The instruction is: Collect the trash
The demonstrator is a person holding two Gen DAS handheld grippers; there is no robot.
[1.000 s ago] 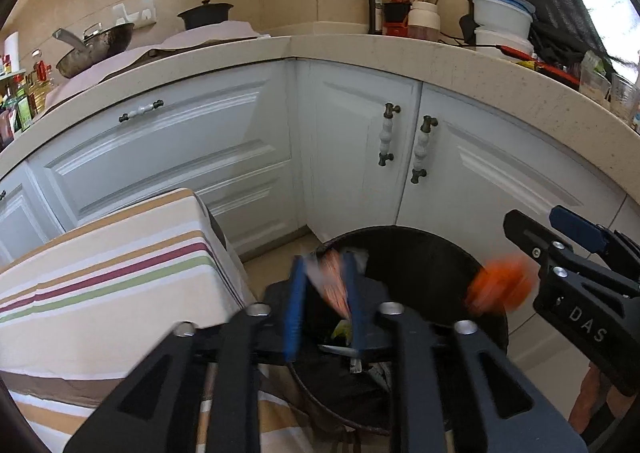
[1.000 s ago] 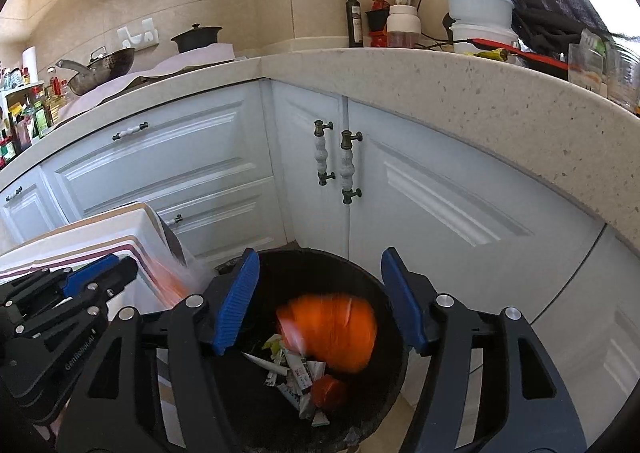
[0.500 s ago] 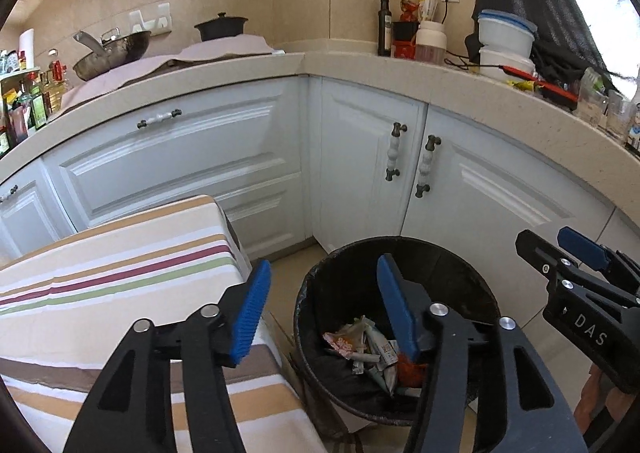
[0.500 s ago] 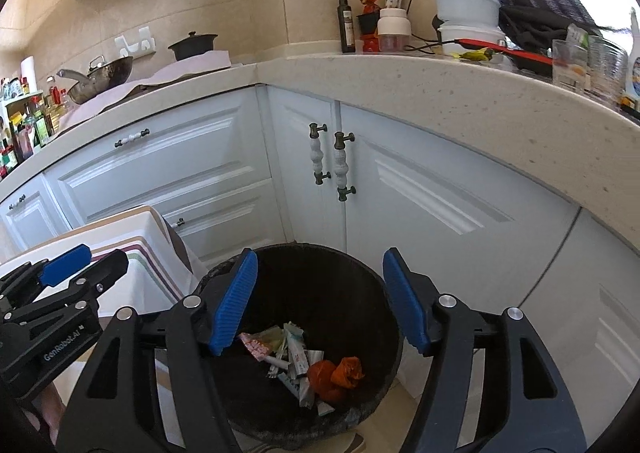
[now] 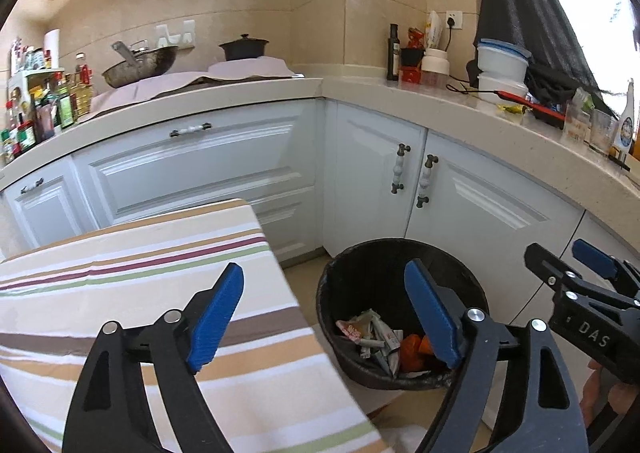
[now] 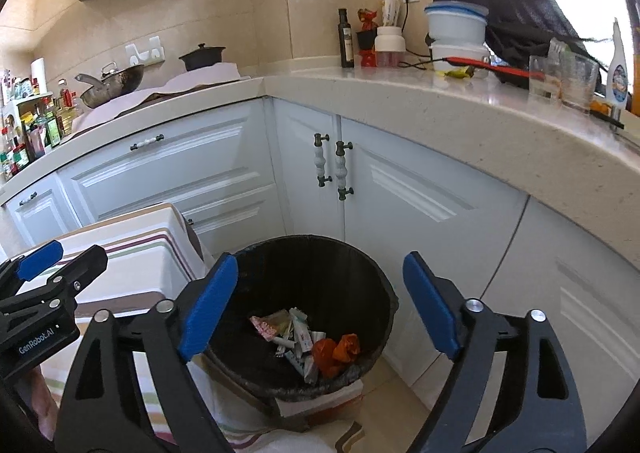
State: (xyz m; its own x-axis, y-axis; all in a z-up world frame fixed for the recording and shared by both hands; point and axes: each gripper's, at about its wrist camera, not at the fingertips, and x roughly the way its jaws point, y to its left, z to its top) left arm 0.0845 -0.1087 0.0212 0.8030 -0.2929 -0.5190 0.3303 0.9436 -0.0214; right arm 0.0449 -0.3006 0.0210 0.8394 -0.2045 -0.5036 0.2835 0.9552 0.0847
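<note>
A black trash bin (image 6: 316, 253) stands on the floor by the white corner cabinets; it also shows in the left wrist view (image 5: 360, 253). Inside lie several wrappers (image 6: 296, 329) and crumpled orange trash (image 6: 336, 349), also seen in the left wrist view as wrappers (image 5: 372, 333) and orange trash (image 5: 412, 349). My left gripper (image 5: 324, 317) is open and empty, above the table's edge and the bin. My right gripper (image 6: 320, 305) is open and empty, above the bin. Each gripper shows at the edge of the other's view.
A table with a striped cloth (image 5: 120, 273) stands left of the bin, its corner close to the rim. White cabinets (image 6: 400, 193) curve behind the bin under a stone counter (image 6: 460, 113) crowded with bottles, tubs and glasses. A wok and pot sit at the back left.
Both grippers let go: a wrapper from the left and orange trash from the right fell into the bin. Both grippers opened wide and rose away from the bin.
</note>
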